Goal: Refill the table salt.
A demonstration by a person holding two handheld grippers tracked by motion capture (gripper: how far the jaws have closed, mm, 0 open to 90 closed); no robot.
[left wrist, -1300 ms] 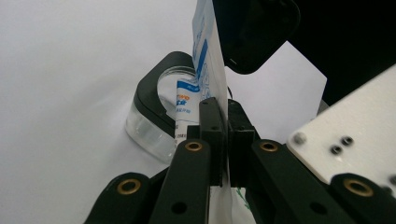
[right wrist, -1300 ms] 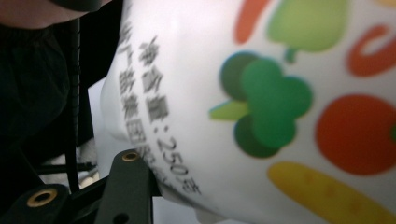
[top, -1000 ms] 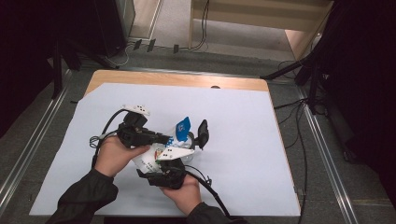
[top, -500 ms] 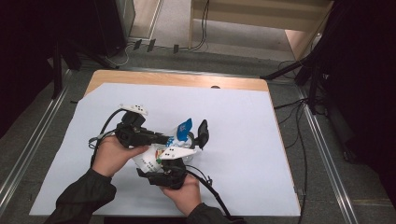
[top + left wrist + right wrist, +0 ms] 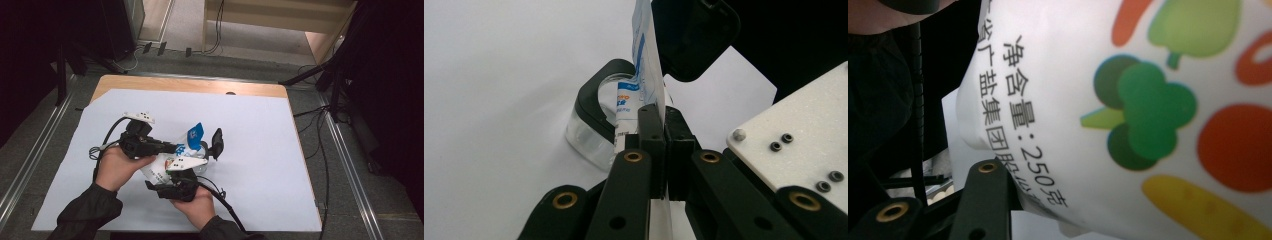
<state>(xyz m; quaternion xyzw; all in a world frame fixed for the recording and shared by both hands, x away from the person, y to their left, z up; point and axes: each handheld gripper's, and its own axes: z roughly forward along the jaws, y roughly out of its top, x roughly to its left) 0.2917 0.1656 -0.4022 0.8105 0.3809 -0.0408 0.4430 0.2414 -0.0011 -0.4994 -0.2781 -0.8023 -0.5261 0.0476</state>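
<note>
A: What is on the table (image 5: 250, 200)?

B: A white sheet covers most of the wooden top. A person's two hands come in from the near edge, each holding a black gripper. Between them, a little left of the middle and closer to the near edge than the far one, is a white bag (image 5: 167, 162) with a blue top corner, lifted and tilted.

A: What is the left gripper (image 5: 172, 148) doing?

B: Its jaws are pressed flat together on a thin edge of the bag (image 5: 647, 75), which rises upright from between the pads in the left gripper view. Just beyond the bag stands a clear container (image 5: 591, 130) with a black rim, its black lid (image 5: 694, 37) swung up behind it.

A: And the right gripper (image 5: 182, 175)?

B: It comes from the near edge and holds the lower body of the bag (image 5: 1128, 100). In the right gripper view the bag lies close against the one jaw that shows, printed with black characters and coloured vegetables. The jaws stand partly apart around the bulky bag and have just widened slightly.

A: Where is the container from above?

B: Just right of the bag, its lid (image 5: 217, 143) upright, near the sheet's middle.
</note>
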